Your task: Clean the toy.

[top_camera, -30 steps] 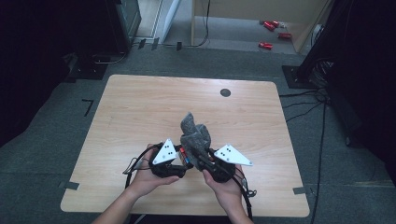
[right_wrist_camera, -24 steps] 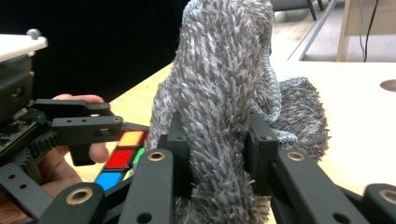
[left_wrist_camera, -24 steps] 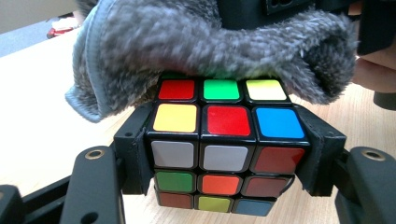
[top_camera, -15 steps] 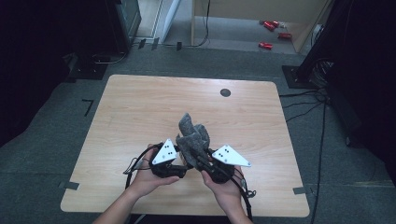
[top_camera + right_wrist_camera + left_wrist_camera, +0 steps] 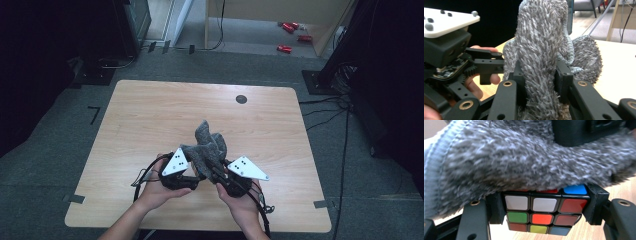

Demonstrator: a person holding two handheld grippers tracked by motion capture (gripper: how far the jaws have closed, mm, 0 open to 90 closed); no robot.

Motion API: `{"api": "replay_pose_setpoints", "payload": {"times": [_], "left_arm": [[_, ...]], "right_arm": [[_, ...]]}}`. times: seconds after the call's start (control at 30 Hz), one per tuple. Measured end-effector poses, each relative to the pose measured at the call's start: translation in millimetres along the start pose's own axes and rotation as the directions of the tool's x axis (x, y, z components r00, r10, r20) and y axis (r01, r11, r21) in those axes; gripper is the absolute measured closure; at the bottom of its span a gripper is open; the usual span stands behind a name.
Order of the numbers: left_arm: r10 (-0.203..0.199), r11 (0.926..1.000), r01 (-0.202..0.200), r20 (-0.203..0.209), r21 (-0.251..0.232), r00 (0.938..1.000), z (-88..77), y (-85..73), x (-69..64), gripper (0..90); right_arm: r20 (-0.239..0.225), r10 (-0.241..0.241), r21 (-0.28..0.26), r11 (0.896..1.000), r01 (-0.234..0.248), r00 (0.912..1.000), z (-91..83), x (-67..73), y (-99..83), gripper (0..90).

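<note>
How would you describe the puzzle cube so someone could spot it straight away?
At the near edge of the wooden table, the left gripper is shut on a puzzle cube. A fuzzy grey sock drapes over it. Its glossy coloured squares set it apart.

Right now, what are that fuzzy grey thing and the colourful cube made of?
The fuzzy grey sock looks like soft knitted yarn with a shaggy pile; loose fibres stick out and a ribbed cuff edge shows. The puzzle cube looks like hard black plastic with glossy coloured stickers or tiles that catch the light; which of the two is unclear.
</note>
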State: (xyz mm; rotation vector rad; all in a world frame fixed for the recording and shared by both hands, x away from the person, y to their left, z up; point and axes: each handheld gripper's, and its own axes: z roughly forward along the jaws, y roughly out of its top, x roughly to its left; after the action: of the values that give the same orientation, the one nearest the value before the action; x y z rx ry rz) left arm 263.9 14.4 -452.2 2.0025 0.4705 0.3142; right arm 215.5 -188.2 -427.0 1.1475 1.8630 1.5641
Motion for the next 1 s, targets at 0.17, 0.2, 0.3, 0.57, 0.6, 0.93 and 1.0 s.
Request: {"api": "replay_pose_setpoints", "payload": {"times": [0.17,0.2,0.3,0.57,0.6,0.93,1.0], "left_arm": [[0.002,1.0,-0.002,0.001,0.007,1.0,1.5,-0.6,-0.5,34.9],[0.001,1.0,-0.001,0.001,0.007,1.0,1.7,-0.6,-0.5,35.0],[-0.01,0.9999,0.01,0.01,0.0,0.9999,0.7,-0.3,0.4,35.0],[-0.037,0.9988,0.038,0.033,-0.032,0.9988,-5.3,0.9,5.9,35.0],[-0.037,0.9987,0.038,0.035,-0.032,0.9987,-4.8,0.6,5.7,35.0],[-0.041,0.9983,0.043,0.043,-0.039,0.9982,-7.6,1.9,6.8,35.0],[-0.041,0.9985,0.042,0.039,-0.036,0.9984,-7.3,1.2,6.9,35.0]], "right_arm": [[-0.021,-0.012,0.008,1.0,0.012,0.9997,2.3,3.1,-1.8,69.5],[-0.027,-0.016,0.009,1.0,0.016,0.9995,3.0,4.4,-2.1,69.4],[-0.031,-0.015,0.011,1.0,0.015,0.9994,3.6,5.5,-0.5,69.5],[0.035,0.061,0.006,0.998,-0.061,0.9975,0.0,-27.1,-2.6,69.6],[0.034,0.064,0.009,0.998,-0.064,0.9974,-0.6,-28.5,-2.7,69.6],[0.018,0.03,0.004,1.0,-0.03,0.9994,0.5,-16.3,0.6,69.5],[0.021,0.054,0.002,0.999,-0.054,0.9983,0.0,-23.8,-1.3,69.5]]}}
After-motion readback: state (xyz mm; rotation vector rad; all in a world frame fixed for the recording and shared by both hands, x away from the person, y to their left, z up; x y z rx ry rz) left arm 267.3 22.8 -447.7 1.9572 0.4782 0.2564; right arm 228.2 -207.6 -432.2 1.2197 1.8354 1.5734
